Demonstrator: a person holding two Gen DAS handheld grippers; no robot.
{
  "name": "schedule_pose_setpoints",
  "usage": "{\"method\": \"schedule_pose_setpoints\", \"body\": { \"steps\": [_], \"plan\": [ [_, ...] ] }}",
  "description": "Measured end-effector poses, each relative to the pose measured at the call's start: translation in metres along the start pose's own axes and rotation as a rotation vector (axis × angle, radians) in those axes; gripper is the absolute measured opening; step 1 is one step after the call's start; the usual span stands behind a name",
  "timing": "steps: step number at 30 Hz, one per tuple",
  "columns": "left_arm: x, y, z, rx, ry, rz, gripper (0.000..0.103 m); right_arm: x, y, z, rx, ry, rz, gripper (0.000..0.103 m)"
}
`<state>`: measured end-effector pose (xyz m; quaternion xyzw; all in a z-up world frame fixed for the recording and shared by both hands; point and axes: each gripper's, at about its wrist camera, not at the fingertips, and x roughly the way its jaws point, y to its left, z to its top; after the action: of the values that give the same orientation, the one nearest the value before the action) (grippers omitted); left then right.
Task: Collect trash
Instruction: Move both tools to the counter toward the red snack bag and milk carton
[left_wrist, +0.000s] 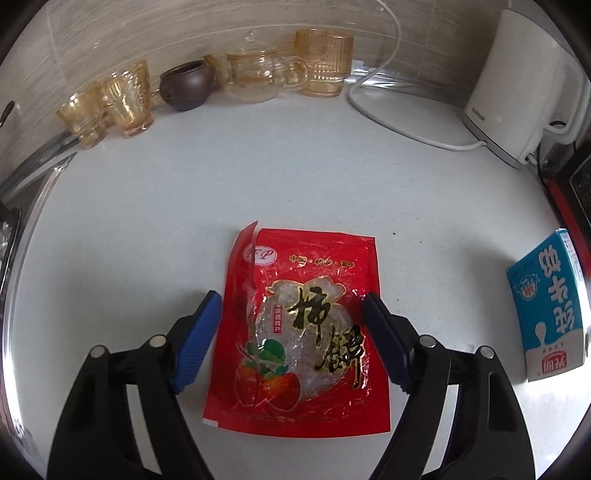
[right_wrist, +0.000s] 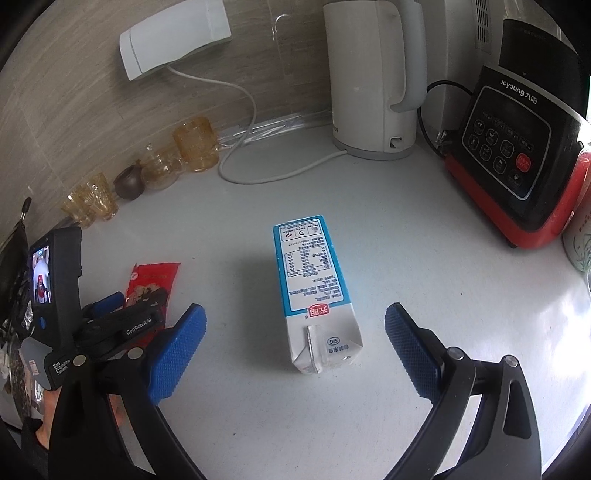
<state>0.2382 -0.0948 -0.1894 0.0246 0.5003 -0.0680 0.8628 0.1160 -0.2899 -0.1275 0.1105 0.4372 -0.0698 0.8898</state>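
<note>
Left gripper (left_wrist: 291, 310): spread wide, holding nothing; you straddle the red snack wrapper (left_wrist: 301, 332), flat at 12 o'clock, to pinch across it.
Right gripper (right_wrist: 295, 325): released, framing the milk carton (right_wrist: 314, 295), lying at 12 o'clock.
Counter (right_wrist: 424, 258): supports both.

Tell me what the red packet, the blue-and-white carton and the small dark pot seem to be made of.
Red packet: thin glossy plastic film, judging by its crinkles, glare and clear window.
Blue-and-white carton: coated paperboard, likely; folded, glued end flaps and a slight sheen.
Small dark pot: matte brown, probably unglazed clay; no shine, unlike the amber glass cups beside it.
</note>
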Motion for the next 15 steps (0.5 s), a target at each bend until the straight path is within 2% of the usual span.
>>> {"method": "schedule_pose_setpoints", "body": {
  "steps": [8, 10, 12, 15],
  "plan": [
    [-0.0008, 0.0012, -0.0006, 0.029, -0.003, -0.026, 0.076, 0.0007, 0.004, -0.0032, -0.01, 0.003, 0.011, 0.097],
    [-0.0013, 0.0021, 0.0002, 0.03, 0.011, -0.048, 0.079, 0.0, 0.0032, -0.0031, -0.008, 0.0, 0.011, 0.097],
    [-0.0009, 0.0018, 0.0001, 0.033, 0.019, -0.068, 0.087, 0.0002, 0.0016, -0.0024, -0.001, -0.001, 0.014, 0.097],
    [-0.0011, -0.0009, -0.0025, 0.043, 0.02, -0.072, 0.091, 0.0011, 0.0007, -0.0024, 0.002, 0.0, 0.015, 0.097]
  ]
}}
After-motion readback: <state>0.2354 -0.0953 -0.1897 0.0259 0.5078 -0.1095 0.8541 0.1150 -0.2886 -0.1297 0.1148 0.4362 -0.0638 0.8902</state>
